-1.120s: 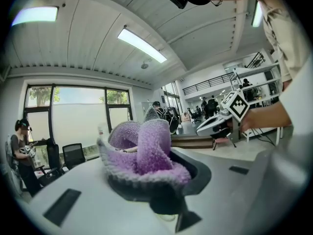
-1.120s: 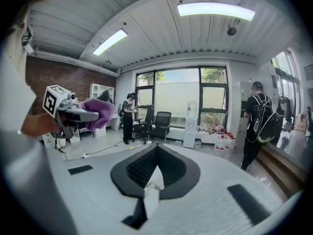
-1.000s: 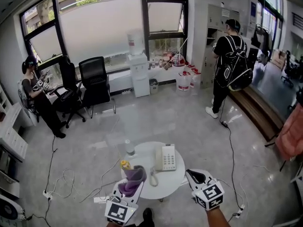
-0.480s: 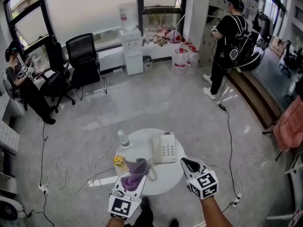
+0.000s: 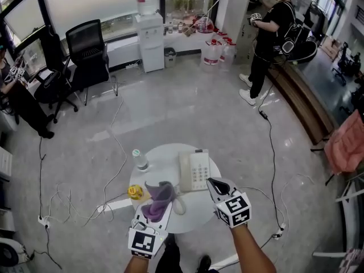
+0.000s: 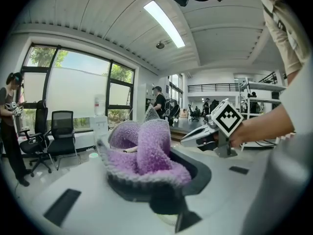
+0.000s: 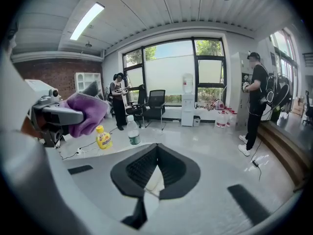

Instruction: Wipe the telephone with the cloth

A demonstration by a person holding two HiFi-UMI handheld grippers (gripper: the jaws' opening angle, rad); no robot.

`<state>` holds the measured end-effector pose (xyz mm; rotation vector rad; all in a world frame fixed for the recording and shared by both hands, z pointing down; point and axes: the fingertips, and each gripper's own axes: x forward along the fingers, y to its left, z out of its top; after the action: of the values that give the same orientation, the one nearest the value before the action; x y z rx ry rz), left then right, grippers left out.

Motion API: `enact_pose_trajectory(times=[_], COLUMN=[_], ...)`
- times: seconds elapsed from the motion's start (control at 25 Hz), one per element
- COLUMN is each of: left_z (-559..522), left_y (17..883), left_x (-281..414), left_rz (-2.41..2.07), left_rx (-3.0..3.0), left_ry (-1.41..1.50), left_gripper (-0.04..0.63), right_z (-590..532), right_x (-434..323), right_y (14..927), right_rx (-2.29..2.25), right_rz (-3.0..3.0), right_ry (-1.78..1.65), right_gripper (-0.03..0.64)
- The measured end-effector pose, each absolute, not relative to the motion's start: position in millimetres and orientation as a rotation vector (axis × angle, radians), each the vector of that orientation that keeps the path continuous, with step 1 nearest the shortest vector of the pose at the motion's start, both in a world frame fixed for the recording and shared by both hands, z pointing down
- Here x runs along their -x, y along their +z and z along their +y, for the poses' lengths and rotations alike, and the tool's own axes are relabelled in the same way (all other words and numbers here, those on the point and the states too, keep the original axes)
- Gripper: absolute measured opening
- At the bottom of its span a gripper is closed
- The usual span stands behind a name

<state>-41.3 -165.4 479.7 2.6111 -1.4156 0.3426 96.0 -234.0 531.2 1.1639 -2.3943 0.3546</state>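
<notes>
1. The white push-button telephone lay flat near the middle of the round white surface, keypad up, with its handset resting along its left side.
2. The purple cloth sat bunched in the left claw, whose jaws were clamped on it, the folds swelling up above them. It hung over the near-left part of the surface, just beside the telephone's near-left corner. Whether it touched the telephone could not be told.
3. The right claw had its jaws pressed together with nothing between them. Its tip was at the telephone's near-right corner, and the person's bare forearm reached in from the bottom edge.
4. A clear water bottle stood upright on the far-left part of the surface, apart from the telephone. A small yellow bottle stood at the left edge, just beside the cloth.
5. Loose cables trailed over the pale, glossy floor around the surface.
6. Farther off, a black office chair and a white water dispenser stood by the large windows.
7. A person with a black backpack stood at the far right, and another person was at the far left.
</notes>
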Motion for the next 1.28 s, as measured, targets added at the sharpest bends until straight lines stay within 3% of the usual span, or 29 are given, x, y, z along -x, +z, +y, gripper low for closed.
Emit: enact_pose_trajectory(times=[0.28,0.64,1.12,1.28], left_z=[-191,-214,-239,-243], left_y=[517,574,621,633], left_x=[47,59,65,68], left_rz=[-1.404,-1.425,-1.396,-1.39], left_rx=[-2.543,-2.492,-2.415,-2.418], left_ry=[0.344,0.341,0.337,0.334], left_gripper=[0.094,0.094,0.094,0.094], right_z=[-266,-297,-326,-332], right_x=[-72,-50,-28,-23], right_y=[586,653,724,738], right_rx=[-1.141,-1.141,-1.206,-1.234], right_rz=[-2.352,-2.285,-2.163,-2.119], right_ry=[0.392,0.457,0.54,0.543], right_gripper=[-0.003,0.055,0.252,0.285])
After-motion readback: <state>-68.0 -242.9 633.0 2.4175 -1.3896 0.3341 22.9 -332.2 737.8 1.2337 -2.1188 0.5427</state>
